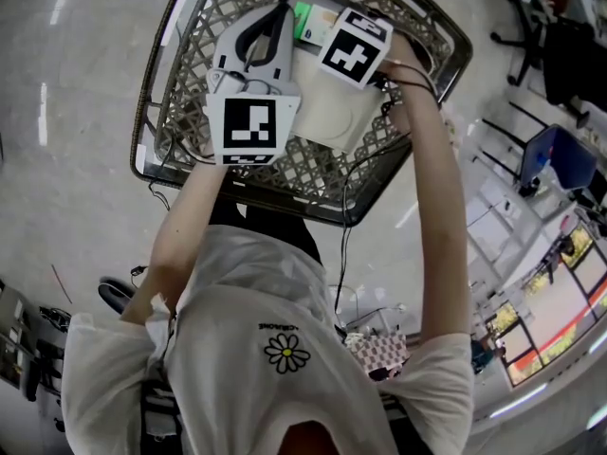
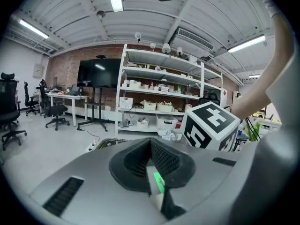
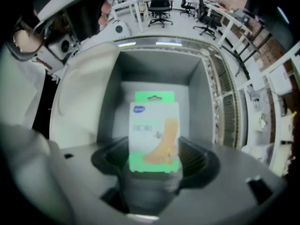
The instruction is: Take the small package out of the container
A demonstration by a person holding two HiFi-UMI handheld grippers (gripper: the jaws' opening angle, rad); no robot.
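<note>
Two-gripper lift, caught with the package (image 3: 153, 125) just above the open container (image 3: 199, 90). Shows the right gripper (image 3: 154, 153) straight over the container's mouth and looking down into it, jaws part-way open and closed onto the package's two long edges, no wider than the card itself. Holds the package printed face up, clear of the container's grey floor and walls; probably gripped edge to edge because a flat card offers no thicker hold. Leaves nothing else to be seen inside the container.

Places the lid (image 3: 82, 93) swung open beside the container, on the wire basket (image 1: 313, 178) that carries the container, so as to free the mouth for a straight upward pull.

Shows the left gripper (image 2: 151, 149) beside the container, near the lid, aimed level and away from it; likely parked there to keep out of the lift path. Has its jaws drawn together, with a thin green-and-white sliver (image 2: 157, 184) pinched at their root; seen edge-on, so not identifiable as a second package or a gripper part.

Judged close to done: needs only a rise clear of the container's rim and a carry past the basket edge. Risks a slip, given so narrow a purchase on a thin card.
</note>
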